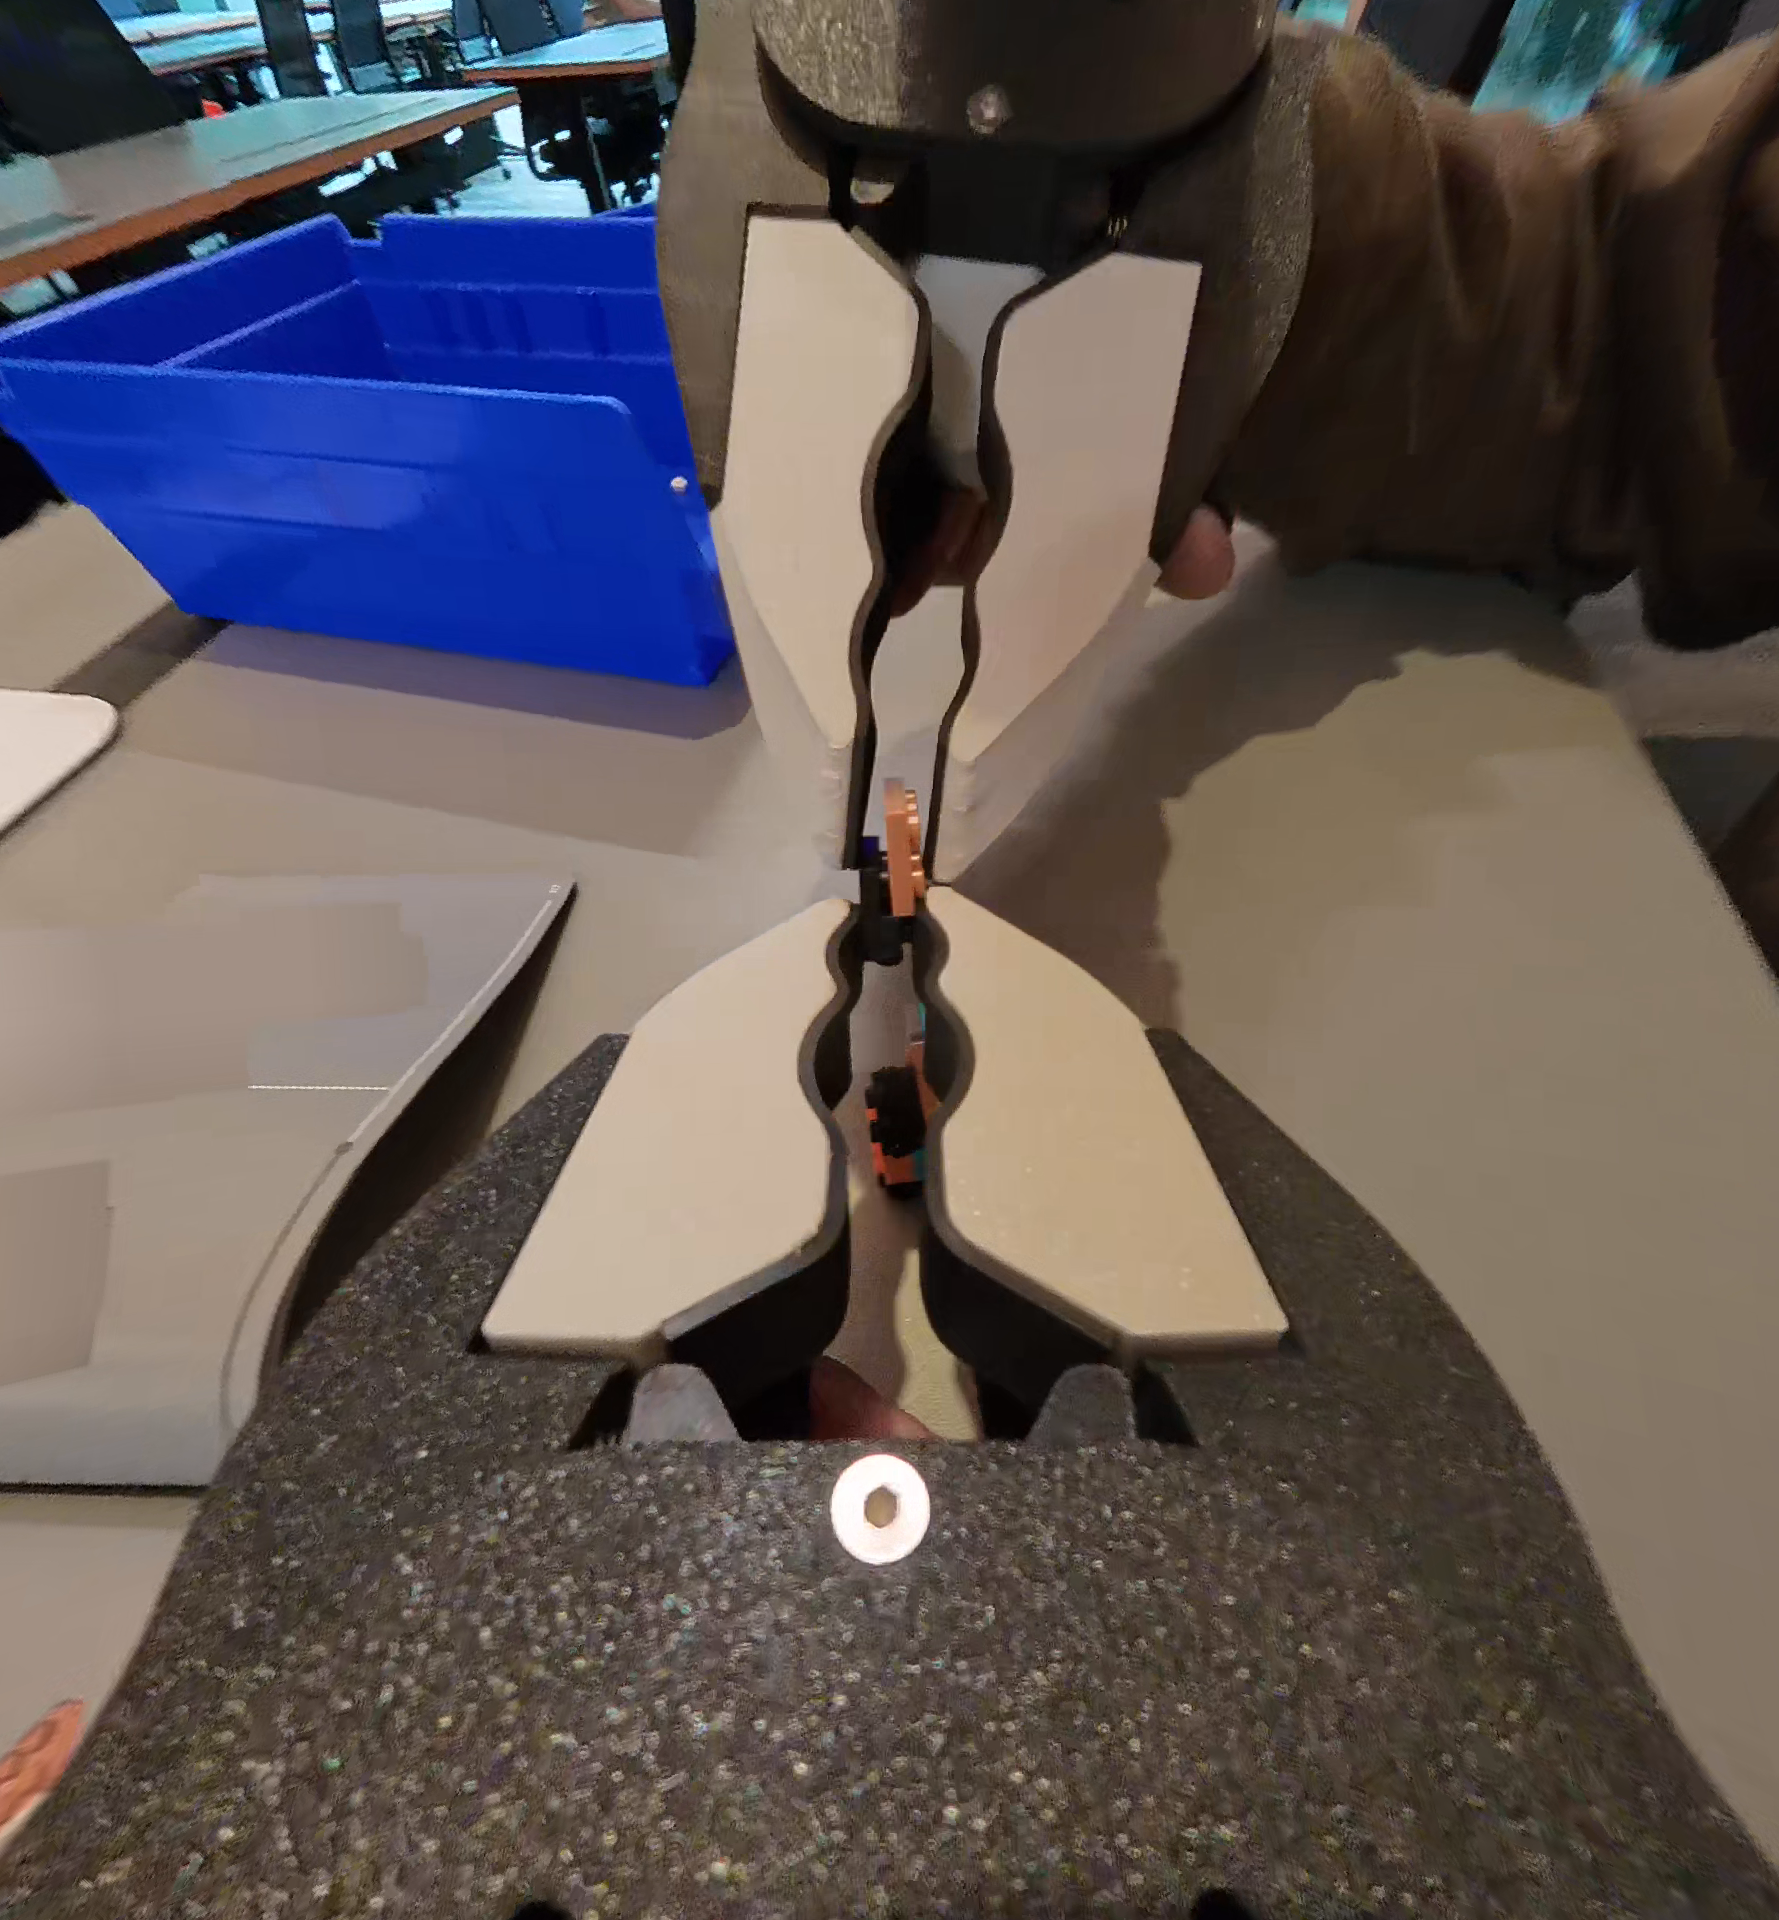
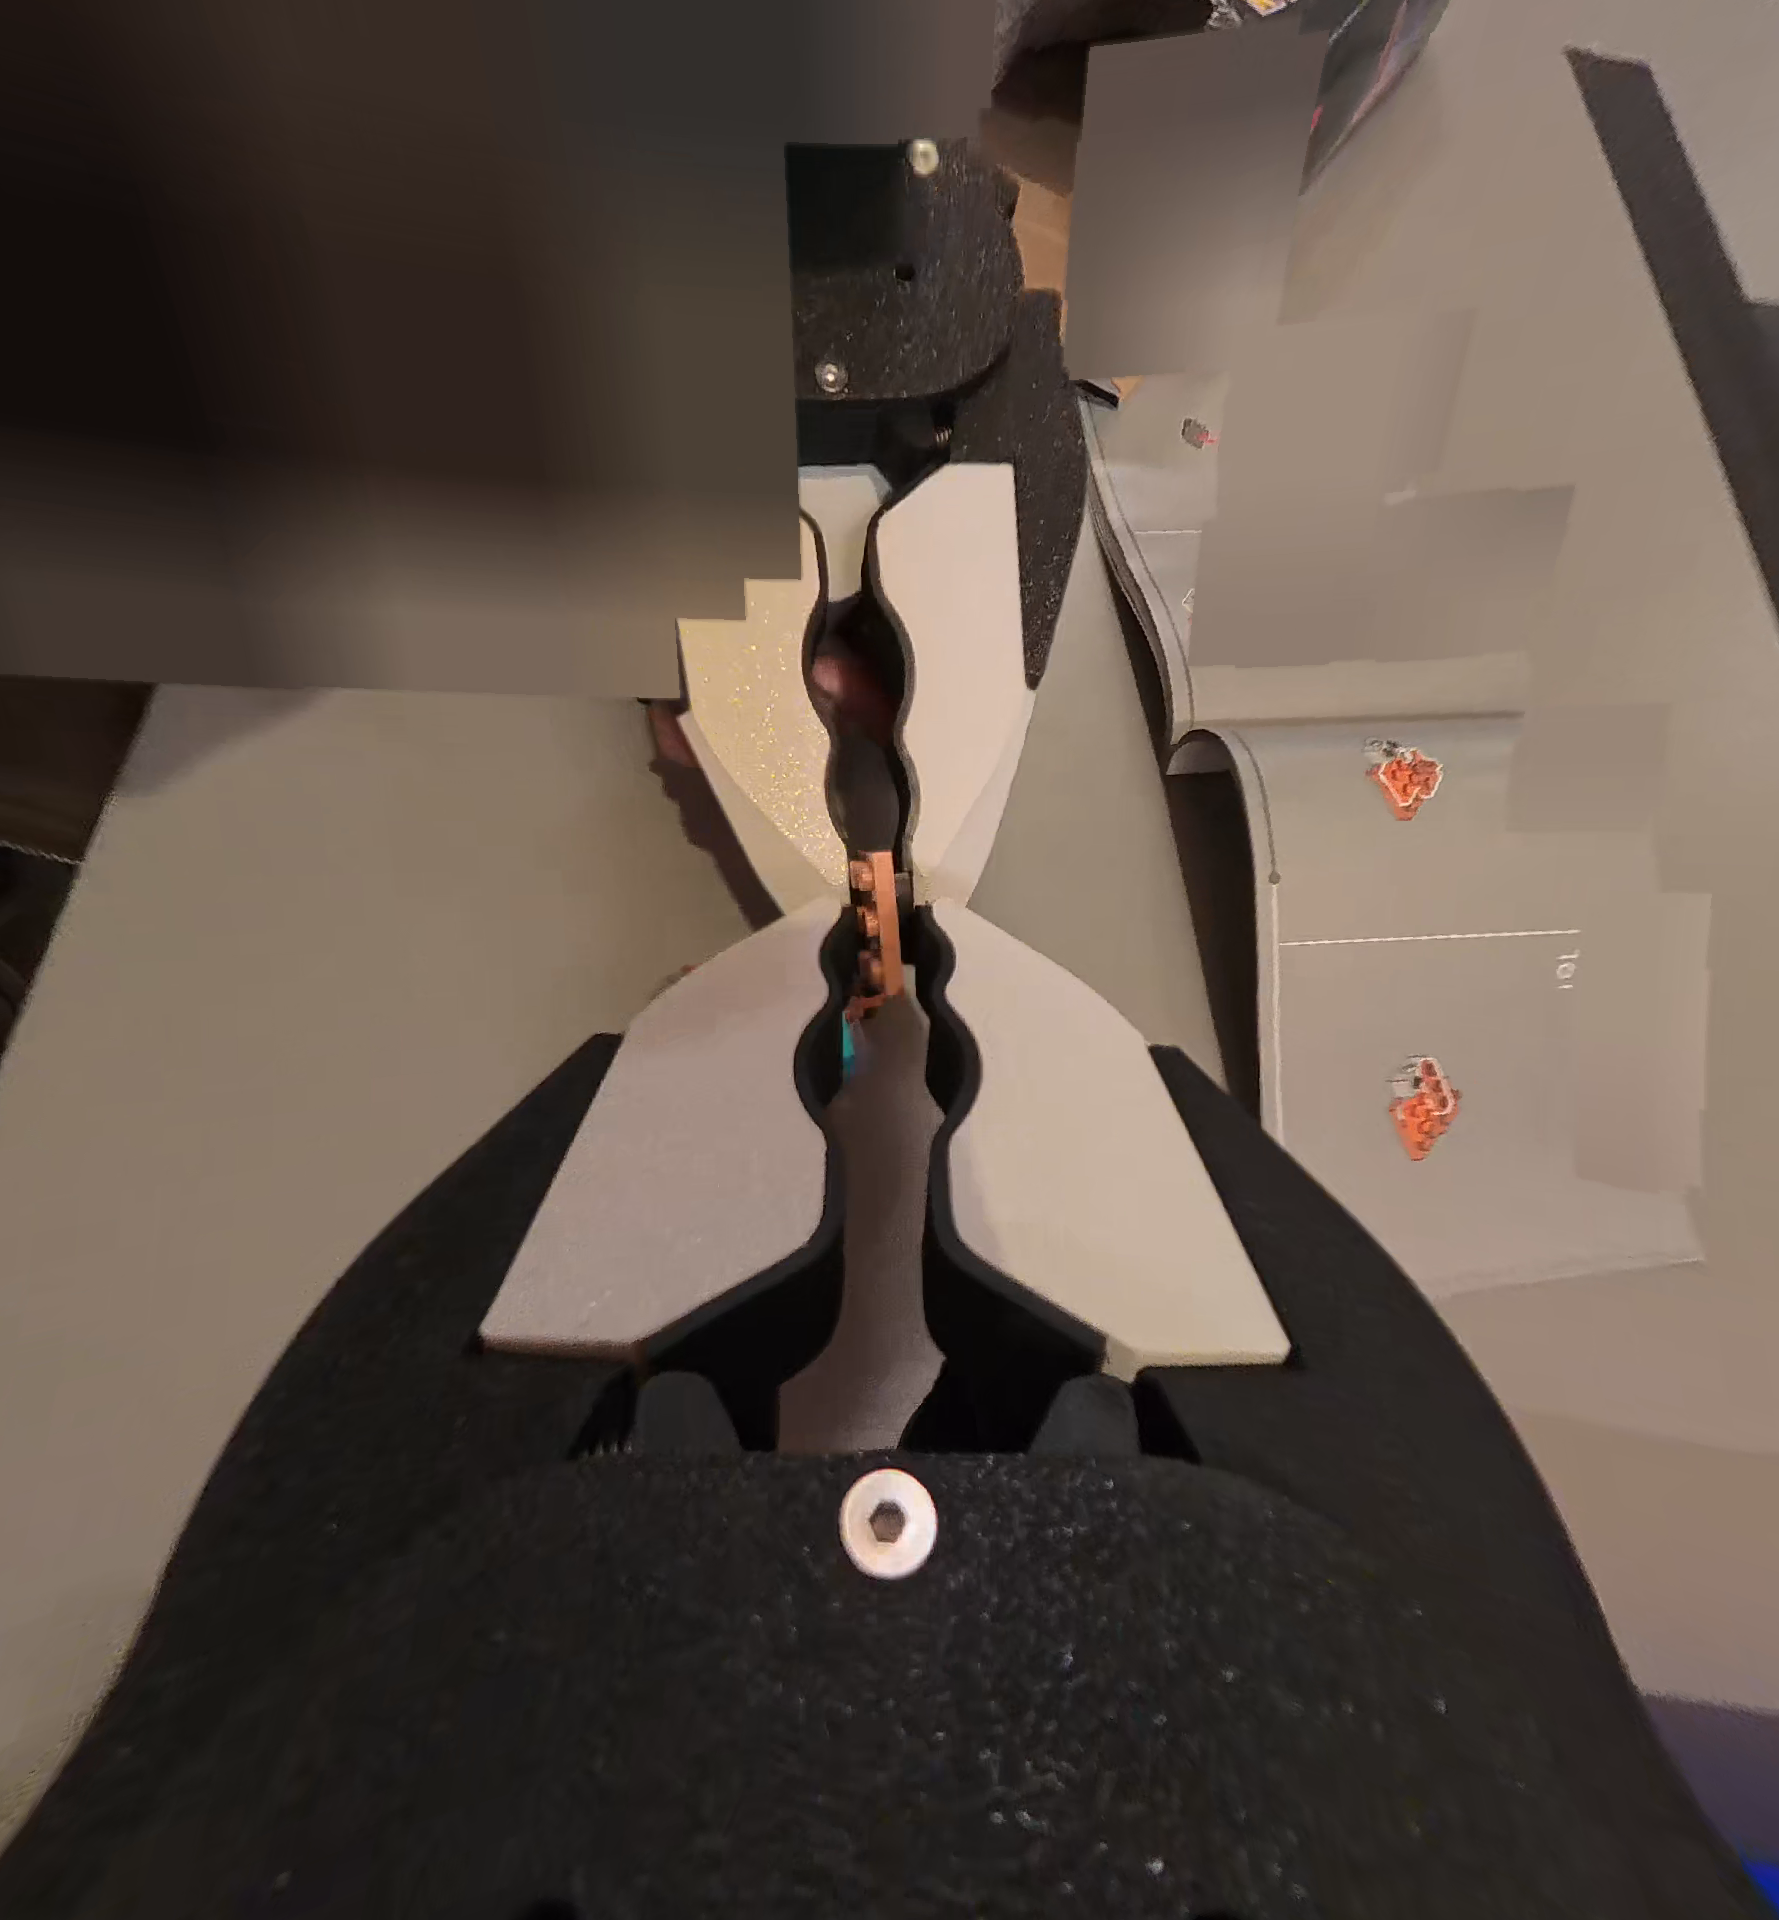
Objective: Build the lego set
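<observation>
Now left gripper (image 1: 890, 914), right gripper (image 2: 890, 914) tip-to-tip, both pinching orange plate (image 2: 880, 935), long axis along fingers

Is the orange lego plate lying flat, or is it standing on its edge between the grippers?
On edge: the orange lego plate shows its thin side, studs facing sideways, pinched between both grippers' fingertips above the table.

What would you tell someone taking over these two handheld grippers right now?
Left gripper: shut on a small black part at its tips.
Right gripper: shut on an orange plate, held on edge.
They meet tip to tip above the table, with the plate against the black part; I cannot tell whether it is seated.
A black, orange and teal build shows between the left fingers; what supports it is unclear.
Left to do: probably press the plate home, then follow the open booklet.
</observation>
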### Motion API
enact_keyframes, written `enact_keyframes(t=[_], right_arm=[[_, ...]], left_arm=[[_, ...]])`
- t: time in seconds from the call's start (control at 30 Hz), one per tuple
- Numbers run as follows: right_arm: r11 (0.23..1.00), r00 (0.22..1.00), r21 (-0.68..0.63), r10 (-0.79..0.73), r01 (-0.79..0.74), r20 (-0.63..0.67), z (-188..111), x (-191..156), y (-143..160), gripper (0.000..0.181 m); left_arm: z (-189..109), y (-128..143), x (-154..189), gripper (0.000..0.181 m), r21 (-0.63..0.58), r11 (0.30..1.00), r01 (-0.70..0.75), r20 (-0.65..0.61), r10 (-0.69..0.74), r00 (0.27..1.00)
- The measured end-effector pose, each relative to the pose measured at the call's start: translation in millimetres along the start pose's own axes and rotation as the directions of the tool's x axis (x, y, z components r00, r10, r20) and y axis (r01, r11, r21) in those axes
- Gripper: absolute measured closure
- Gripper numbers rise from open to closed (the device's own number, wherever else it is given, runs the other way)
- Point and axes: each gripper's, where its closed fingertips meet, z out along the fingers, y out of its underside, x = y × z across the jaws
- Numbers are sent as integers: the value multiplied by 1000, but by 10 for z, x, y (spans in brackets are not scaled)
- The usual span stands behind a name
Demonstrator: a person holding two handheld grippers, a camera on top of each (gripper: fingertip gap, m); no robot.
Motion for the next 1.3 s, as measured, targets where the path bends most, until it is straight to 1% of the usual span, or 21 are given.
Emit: enact_keyframes(t=[0.1, 0.23, 0.33, 0.57, 0.73, 0.83, 0.97, 1.07, 1.3], right_arm=[[994, 993, -32, -108, 107, -47, -4, -13, 19, 171], [958, 950, -94, -281, 270, -138, 4, 11, 25, 171], [918, 897, -126, -395, 376, -198, 8, 33, 14, 171], [842, 782, -170, -539, 512, -313, 3, 88, -31, 171], [798, 705, -214, -599, 563, -379, 20, 128, -31, 171], [783, 679, -241, -619, 574, -393, 38, 142, -14, 171], [778, 667, -250, -625, 576, -407, 45, 152, -12, 171], [779, 661, -249, -622, 576, -419, 46, 160, -22, 172], [792, 672, -231, -604, 565, -429, 54, 168, -32, 172]], left_arm=[[13, 10, -12, 173, -44, 993, -105, 63, 108, 992], [8, 14, -65, 173, -92, 970, -223, 142, 235, 962], [-1, 5, -105, 173, -126, 940, -317, 197, 337, 921], [-35, -37, -196, 173, -201, 863, -463, 298, 504, 810], [-47, -23, -255, 173, -288, 800, -527, 337, 600, 726], [-50, -8, -279, 172, -335, 759, -558, 346, 650, 676], [-59, -13, -298, 172, -368, 723, -585, 358, 691, 629], [-70, -20, -309, 172, -385, 706, -594, 364, 708, 606], [-86, -18, -329, 172, -400, 706, -585, 370, 708, 601]])
